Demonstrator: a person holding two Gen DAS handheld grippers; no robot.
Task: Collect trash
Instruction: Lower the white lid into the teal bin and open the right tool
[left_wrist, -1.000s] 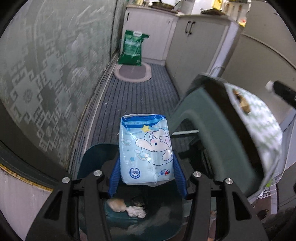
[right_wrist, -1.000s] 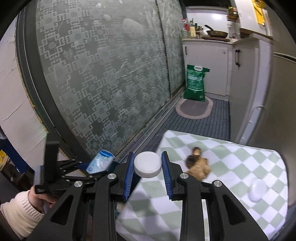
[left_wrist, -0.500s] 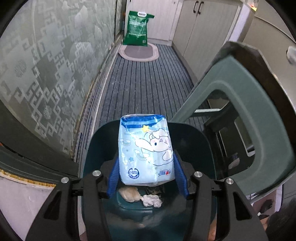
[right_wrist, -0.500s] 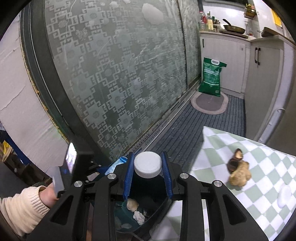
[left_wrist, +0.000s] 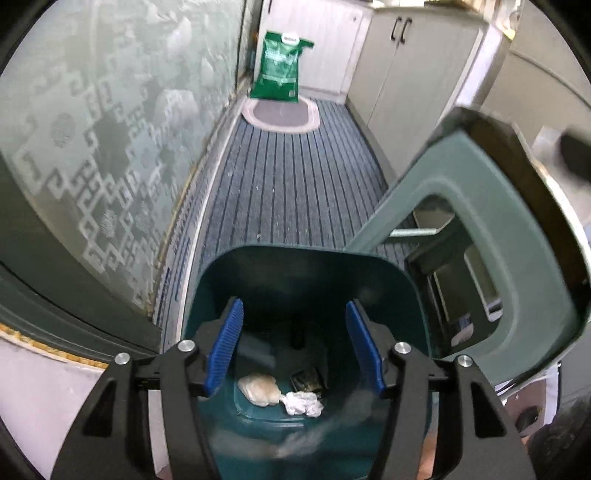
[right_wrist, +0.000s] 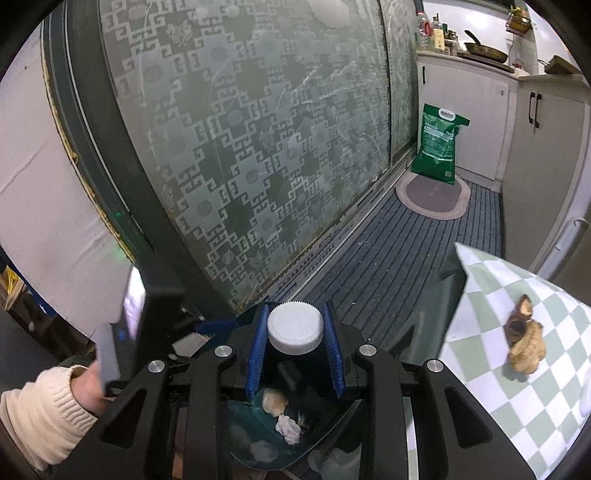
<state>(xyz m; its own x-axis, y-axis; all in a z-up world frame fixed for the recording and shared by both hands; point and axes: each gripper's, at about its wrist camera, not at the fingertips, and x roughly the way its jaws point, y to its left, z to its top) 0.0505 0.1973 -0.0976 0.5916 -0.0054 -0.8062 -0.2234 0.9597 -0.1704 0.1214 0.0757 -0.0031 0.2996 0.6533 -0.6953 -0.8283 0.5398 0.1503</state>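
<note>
Left wrist view looks straight down into a dark teal bin (left_wrist: 306, 273) standing on a striped blue-grey floor mat (left_wrist: 295, 173). The left gripper (left_wrist: 293, 345) hangs over the bin's mouth with its blue-padded fingers (left_wrist: 225, 345) spread wide and nothing between them. At the bottom of the bin lie a beige lump (left_wrist: 258, 389), a crumpled white tissue (left_wrist: 301, 402) touching it, and a small dark scrap (left_wrist: 306, 380) just beside them; a pale blurred shape near the lower wall is too smeared to name. To the right of the bin stands a grey-green plastic stool (left_wrist: 476, 229), tilted in the fisheye frame. A green sack (left_wrist: 280, 70) leans by the cabinets at the far end, with an oval rug (left_wrist: 280, 114) in front of it.

The right wrist view shows the right gripper (right_wrist: 295, 350) with its fingers closed narrowly on a white ribbed bottle cap (right_wrist: 294, 328), the dark bottle body below it (mostly hidden by the fingers). It hovers above the same bin (right_wrist: 258, 443), where the lump and tissue show again. On the right, a green-and-white checked cloth (right_wrist: 517, 369) carries a brown peel-like scrap (right_wrist: 524, 339). At lower left, a hand (right_wrist: 86, 387) in a cream sleeve grips the other tool's handle.
</note>
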